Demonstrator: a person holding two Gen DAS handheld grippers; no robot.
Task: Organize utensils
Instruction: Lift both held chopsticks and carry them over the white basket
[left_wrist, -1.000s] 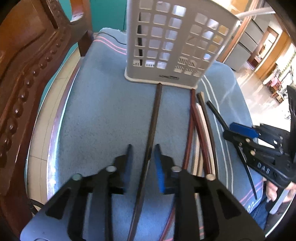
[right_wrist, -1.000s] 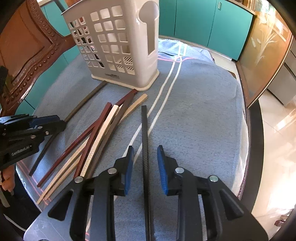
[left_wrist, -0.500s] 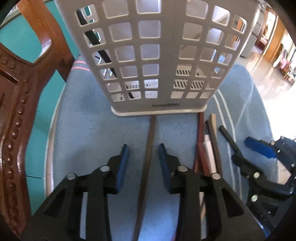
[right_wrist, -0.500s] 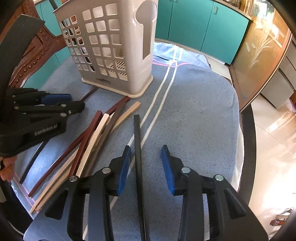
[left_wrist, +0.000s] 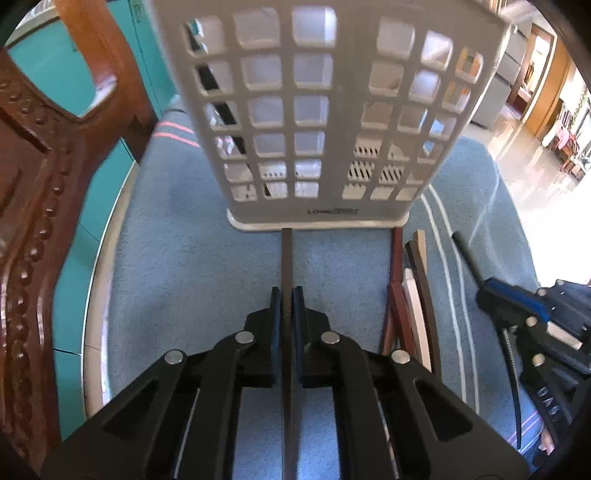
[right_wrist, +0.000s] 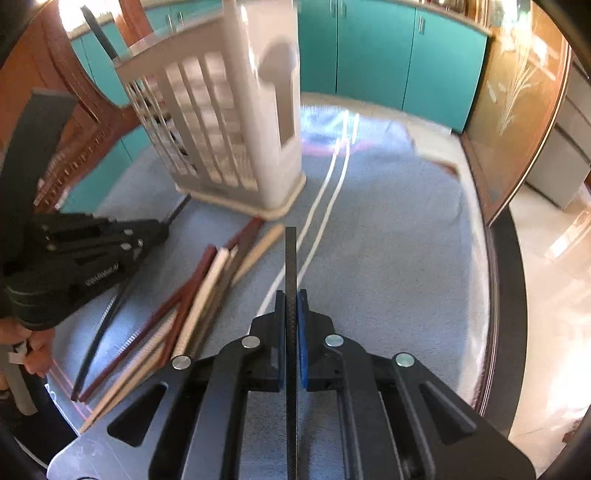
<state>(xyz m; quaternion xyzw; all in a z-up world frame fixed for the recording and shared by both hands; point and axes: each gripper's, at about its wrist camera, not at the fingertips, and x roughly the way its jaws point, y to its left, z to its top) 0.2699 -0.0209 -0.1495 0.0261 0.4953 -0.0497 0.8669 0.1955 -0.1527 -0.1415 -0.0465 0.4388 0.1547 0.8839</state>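
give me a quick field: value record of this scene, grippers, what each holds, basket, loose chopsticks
left gripper: shut on dark brown chopstick, whose far tip reaches the basket's base
right gripper: shut on black chopstick, pointing forward
basket: white perforated utensil holder, upright on the blue cloth; one dark stick already inside
loose chopsticks: reddish brown, cream and dark ones in a bundle on the cloth between the grippers
surroundings: carved wooden chair, teal cabinets

A pale grey grid-holed basket (left_wrist: 332, 110) stands on a blue cloth (left_wrist: 184, 258) with white stripes; brown, cream and black chopsticks (right_wrist: 207, 288) lie beside the basket.
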